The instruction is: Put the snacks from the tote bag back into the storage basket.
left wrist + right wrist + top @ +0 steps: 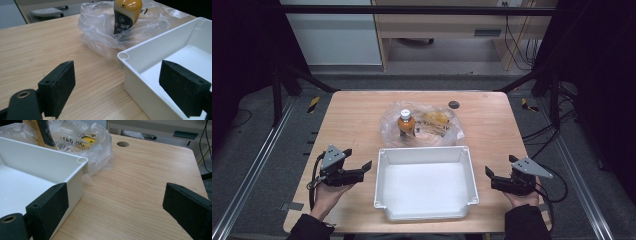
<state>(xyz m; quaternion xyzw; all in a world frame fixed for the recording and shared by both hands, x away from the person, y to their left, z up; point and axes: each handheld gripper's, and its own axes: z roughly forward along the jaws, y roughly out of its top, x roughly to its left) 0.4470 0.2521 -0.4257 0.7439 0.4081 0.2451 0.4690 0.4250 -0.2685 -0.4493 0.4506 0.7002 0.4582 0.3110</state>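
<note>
A white tray [383,165] lies empty at the middle front of the wooden table. Behind it a crumpled clear plastic bag [442,134] holds an upright orange bottle [406,122] with a white cap and a yellow packet [435,118]. My left gripper [358,159] rests left of the tray, open, nothing between its jaws. My right gripper [493,175] sits right of the tray, open and empty too. In the left gripper view the bottle [127,13] stands in the bag [100,32] beyond the tray's corner [123,56]. In the right gripper view the tray's corner [82,160] meets the bag [100,147].
A round cable hole [454,104] sits near the table's far edge. Bare wood [352,120] lies left of the bag and on both sides of the tray. Dark frame rails and cables [542,132] run beside the table.
</note>
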